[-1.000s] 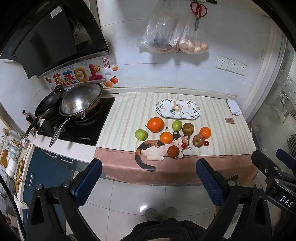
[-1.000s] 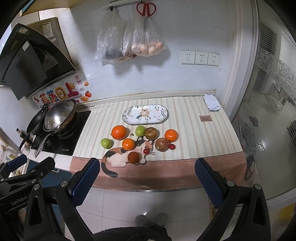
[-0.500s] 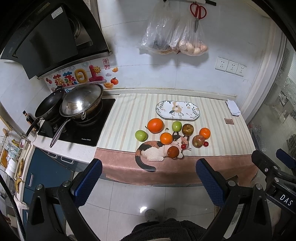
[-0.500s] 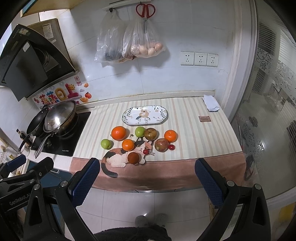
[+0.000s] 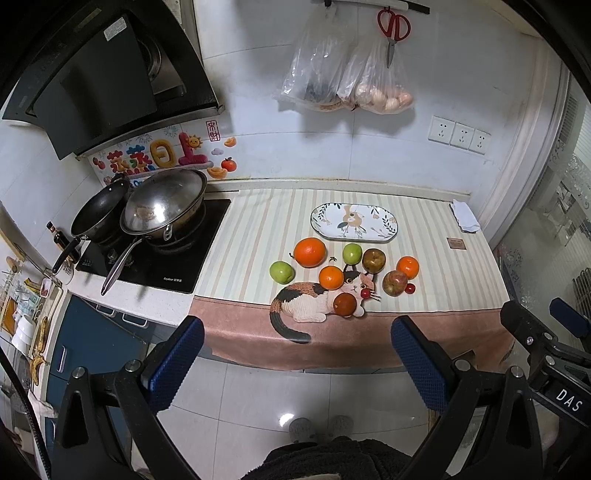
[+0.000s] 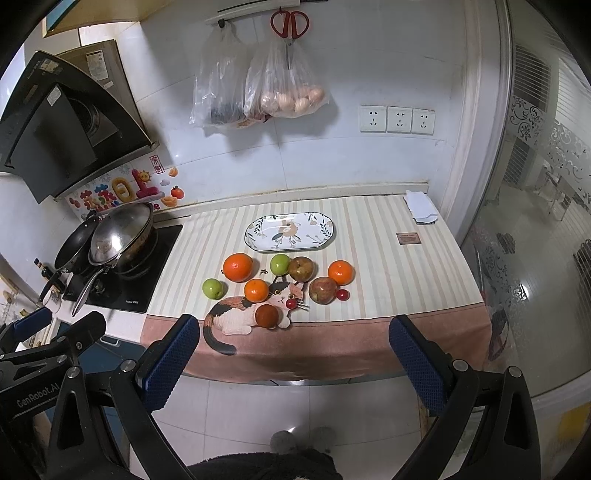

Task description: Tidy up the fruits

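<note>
Several fruits lie loose on the striped counter cloth: a large orange, two green apples, smaller oranges, brownish apples, a dark red fruit and small red cherries. An empty oval patterned plate sits just behind them. My left gripper and right gripper are both open and empty, held over the floor well in front of the counter.
A cooktop with a lidded wok and a black pan stands at the left. Plastic bags and red scissors hang on the wall. A folded white cloth lies at the counter's right end.
Both views have shifted only slightly; the fruits and plate have not moved and both grippers stay open.
</note>
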Available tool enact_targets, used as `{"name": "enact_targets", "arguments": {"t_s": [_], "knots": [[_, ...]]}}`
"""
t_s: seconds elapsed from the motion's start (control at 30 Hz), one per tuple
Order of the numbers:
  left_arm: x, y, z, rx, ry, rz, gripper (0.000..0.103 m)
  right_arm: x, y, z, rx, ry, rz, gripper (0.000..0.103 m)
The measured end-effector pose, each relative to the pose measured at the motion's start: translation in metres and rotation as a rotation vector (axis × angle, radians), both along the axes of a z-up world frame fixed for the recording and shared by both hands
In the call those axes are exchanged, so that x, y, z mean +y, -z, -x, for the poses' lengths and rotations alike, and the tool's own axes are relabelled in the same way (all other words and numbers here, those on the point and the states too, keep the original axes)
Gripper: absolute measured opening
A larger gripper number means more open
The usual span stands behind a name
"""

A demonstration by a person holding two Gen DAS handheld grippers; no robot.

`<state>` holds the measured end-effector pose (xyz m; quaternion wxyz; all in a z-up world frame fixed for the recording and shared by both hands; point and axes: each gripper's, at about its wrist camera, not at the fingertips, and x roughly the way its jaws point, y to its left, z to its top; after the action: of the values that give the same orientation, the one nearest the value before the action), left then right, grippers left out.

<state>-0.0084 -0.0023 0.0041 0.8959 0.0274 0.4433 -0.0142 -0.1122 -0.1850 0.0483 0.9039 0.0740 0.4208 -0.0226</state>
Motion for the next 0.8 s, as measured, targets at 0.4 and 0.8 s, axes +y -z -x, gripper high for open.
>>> {"name": "enact_targets", "arguments": {"t_s": [0.4, 0.8], "knots": [[0.0011, -0.0004, 0.0008, -0.002, 0.002, 0.000, 0.103, 0.0006, -0.0017, 0.0018, 0.000, -0.002, -0.002, 0.103], [0.0017, -0.0021, 0.0009, -0.003, 0.000, 0.002, 0.103, -0.0015, -0.0043, 0.0040, -0.004, -0.002, -0.002, 0.103]]}}
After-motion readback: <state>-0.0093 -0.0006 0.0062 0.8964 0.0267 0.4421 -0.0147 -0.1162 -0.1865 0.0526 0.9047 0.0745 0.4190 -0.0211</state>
